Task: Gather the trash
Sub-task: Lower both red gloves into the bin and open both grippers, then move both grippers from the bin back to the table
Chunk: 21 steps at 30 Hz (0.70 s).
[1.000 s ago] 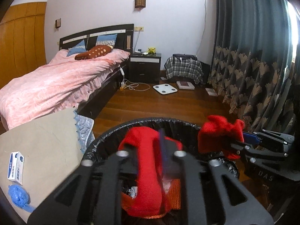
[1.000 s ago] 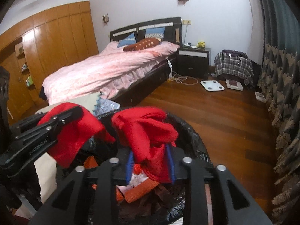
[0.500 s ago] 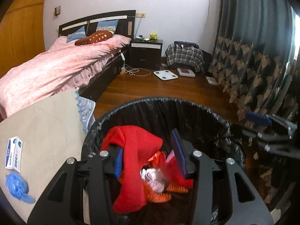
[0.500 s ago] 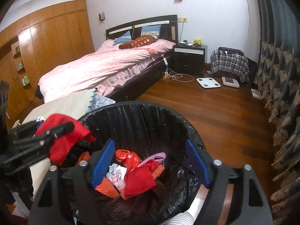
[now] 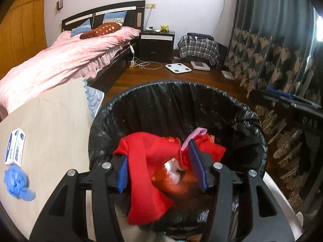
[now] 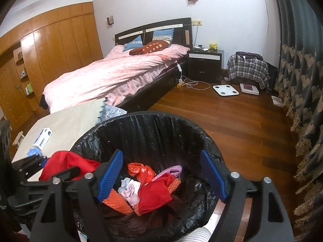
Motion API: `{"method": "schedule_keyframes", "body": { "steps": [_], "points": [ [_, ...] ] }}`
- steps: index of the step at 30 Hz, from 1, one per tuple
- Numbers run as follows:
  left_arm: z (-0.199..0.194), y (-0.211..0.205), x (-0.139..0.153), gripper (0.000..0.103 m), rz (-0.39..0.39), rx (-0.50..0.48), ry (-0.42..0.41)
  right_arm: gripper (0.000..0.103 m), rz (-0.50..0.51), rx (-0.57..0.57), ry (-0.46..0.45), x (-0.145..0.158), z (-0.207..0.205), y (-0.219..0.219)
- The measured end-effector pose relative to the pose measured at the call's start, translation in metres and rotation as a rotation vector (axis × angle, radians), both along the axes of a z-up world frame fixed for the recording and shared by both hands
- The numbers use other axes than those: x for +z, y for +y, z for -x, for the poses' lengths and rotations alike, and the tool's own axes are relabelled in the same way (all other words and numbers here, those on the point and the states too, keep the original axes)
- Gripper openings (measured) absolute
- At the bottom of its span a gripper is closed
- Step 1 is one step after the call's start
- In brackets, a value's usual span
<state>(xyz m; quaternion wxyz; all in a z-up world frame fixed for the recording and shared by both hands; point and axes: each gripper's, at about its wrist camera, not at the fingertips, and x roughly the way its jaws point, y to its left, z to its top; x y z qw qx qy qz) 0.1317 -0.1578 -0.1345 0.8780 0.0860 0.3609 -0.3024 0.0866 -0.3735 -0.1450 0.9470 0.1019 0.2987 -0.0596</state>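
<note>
A bin with a black liner [image 5: 175,100] [image 6: 153,125] holds red cloths, orange netting and pale scraps [image 6: 131,189]. My left gripper [image 5: 161,169] is open over the bin. A red cloth [image 5: 145,173] drapes over its left finger and hangs between the jaws. In the right wrist view that cloth [image 6: 66,163] shows at the bin's left rim, on the left gripper. My right gripper [image 6: 161,173] is wide open and empty over the bin. A second red cloth [image 6: 155,193] lies inside.
A beige table [image 5: 50,125] left of the bin carries a small white-and-blue box [image 5: 15,149] and a crumpled blue item [image 5: 16,181]. A pink bed [image 6: 113,76], nightstand [image 6: 203,64], floor scale [image 6: 225,89] and curtains [image 6: 298,80] stand around the wood floor.
My right gripper opened and dropped its red cloth into the bin. My left gripper opened; its red cloth still hangs on the left finger, lower over the bin.
</note>
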Motion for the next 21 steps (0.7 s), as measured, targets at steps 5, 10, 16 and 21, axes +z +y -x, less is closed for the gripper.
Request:
{"method": "schedule_keyframes", "body": {
  "steps": [5, 10, 16, 21],
  "points": [
    [0.006, 0.017, -0.004, 0.055, -0.003, 0.01, 0.024, 0.077, 0.005, 0.012, 0.0, 0.003, -0.002, 0.005],
    [0.016, 0.032, -0.009, 0.056, -0.016, 0.028, 0.031, 0.078, 0.01, 0.028, -0.006, 0.006, -0.004, 0.014],
    [0.017, 0.055, 0.001, 0.056, 0.018, 0.094, -0.004, 0.077, 0.022, 0.063, -0.017, 0.013, -0.007, 0.033],
    [0.011, 0.08, 0.021, 0.06, 0.05, 0.162, -0.059, 0.078, 0.028, 0.102, -0.032, 0.021, -0.012, 0.056]
  ]
}}
